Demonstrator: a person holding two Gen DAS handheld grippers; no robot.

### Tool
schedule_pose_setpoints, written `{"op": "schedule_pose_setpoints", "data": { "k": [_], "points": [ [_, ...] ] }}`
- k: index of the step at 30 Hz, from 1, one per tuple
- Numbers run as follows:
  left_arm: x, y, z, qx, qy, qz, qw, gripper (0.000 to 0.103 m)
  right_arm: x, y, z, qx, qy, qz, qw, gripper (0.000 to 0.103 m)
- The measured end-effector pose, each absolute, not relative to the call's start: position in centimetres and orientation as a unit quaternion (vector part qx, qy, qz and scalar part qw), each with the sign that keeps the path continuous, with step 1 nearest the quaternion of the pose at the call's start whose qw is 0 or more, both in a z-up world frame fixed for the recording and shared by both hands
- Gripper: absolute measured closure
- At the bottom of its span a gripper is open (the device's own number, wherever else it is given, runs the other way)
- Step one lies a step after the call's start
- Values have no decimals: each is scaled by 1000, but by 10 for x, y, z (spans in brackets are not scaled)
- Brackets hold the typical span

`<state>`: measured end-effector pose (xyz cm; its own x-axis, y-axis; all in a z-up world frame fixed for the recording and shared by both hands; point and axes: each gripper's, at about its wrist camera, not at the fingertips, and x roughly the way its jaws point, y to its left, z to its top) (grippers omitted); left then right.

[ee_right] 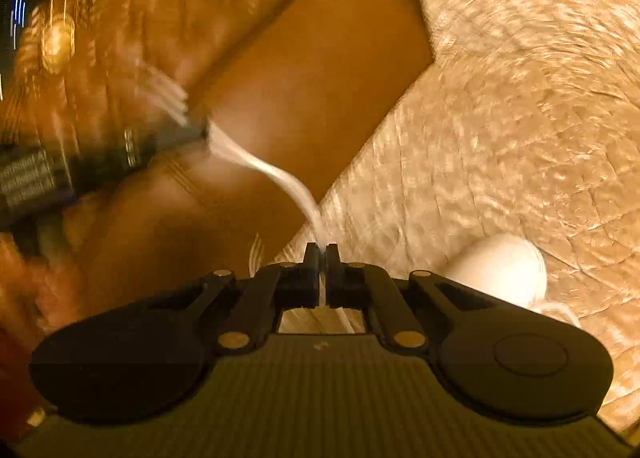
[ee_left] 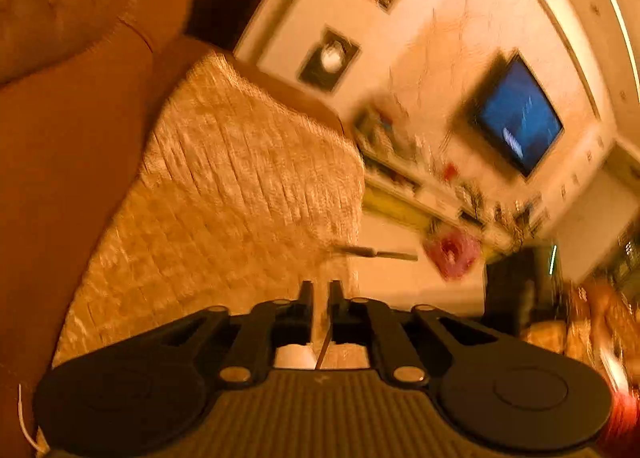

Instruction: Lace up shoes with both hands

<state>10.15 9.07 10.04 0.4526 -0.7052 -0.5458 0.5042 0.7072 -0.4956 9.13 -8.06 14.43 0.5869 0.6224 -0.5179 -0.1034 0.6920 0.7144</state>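
My right gripper [ee_right: 321,249] has its fingers pinching a flat white shoelace [ee_right: 276,173], which runs, blurred, toward the frame's middle left, where my left gripper [ee_right: 202,129] (smeared dark) meets it. A white rounded shoe toe [ee_right: 504,270] rests on the pale quilted textured throw [ee_right: 500,137] at lower right. In the left wrist view my left gripper [ee_left: 320,290] shows its fingers narrowly parted; I cannot tell whether they clamp the thin dark strand [ee_left: 324,346] between them. The brown leather sofa [ee_left: 60,137] fills the left.
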Motion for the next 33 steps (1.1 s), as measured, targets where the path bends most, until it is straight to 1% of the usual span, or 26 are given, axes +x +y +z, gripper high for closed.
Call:
{"op": "schedule_pose_setpoints", "data": {
  "k": [1,3,4,6,7,8,9,11,12,15,16,18,21,23,26,27,30,32,33],
  "points": [
    [100,86,95,-120,393,-365,836,83,92,-94,152,363,379,218,823,99],
    [96,74,85,-101,411,-376,824,78,93,-116,170,418,341,225,812,99],
    [93,67,80,-94,418,-381,820,74,92,-121,181,426,326,234,811,99],
    [91,53,72,-79,425,-387,815,73,90,-122,206,431,300,262,810,99],
    [89,48,72,-72,418,-382,821,74,89,-121,219,433,286,277,808,99],
    [88,45,73,-68,410,-375,829,85,86,-119,231,437,272,292,806,99],
    [89,50,82,-77,387,-356,847,101,83,-118,242,438,258,304,806,99],
    [90,60,100,-95,340,-315,881,101,77,-117,263,436,230,327,806,99],
    [92,73,117,-102,307,-288,901,101,73,-117,273,438,216,337,805,99],
    [88,107,172,-89,200,-211,953,101,62,-125,296,434,182,349,811,99],
    [83,112,188,-68,170,-197,963,101,61,-127,300,434,177,351,811,99],
    [80,113,201,-49,159,-196,966,101,60,-130,302,438,175,353,808,99],
    [72,109,193,-29,161,-187,969,101,64,-130,292,452,180,351,800,99],
    [70,110,185,-37,182,-189,964,101,68,-130,283,459,186,345,798,99],
    [69,117,162,-80,253,-202,943,99,74,-129,272,460,200,331,799,98],
    [68,120,148,-89,283,-204,933,98,74,-128,270,460,204,327,800,98],
    [57,133,104,-114,372,-197,900,98,78,-120,259,447,228,310,807,98],
    [49,146,74,-134,418,-189,878,98,85,-102,246,425,266,300,811,98],
    [38,156,58,-150,431,-185,870,95,89,-91,239,413,287,298,811,98]
  ]
}}
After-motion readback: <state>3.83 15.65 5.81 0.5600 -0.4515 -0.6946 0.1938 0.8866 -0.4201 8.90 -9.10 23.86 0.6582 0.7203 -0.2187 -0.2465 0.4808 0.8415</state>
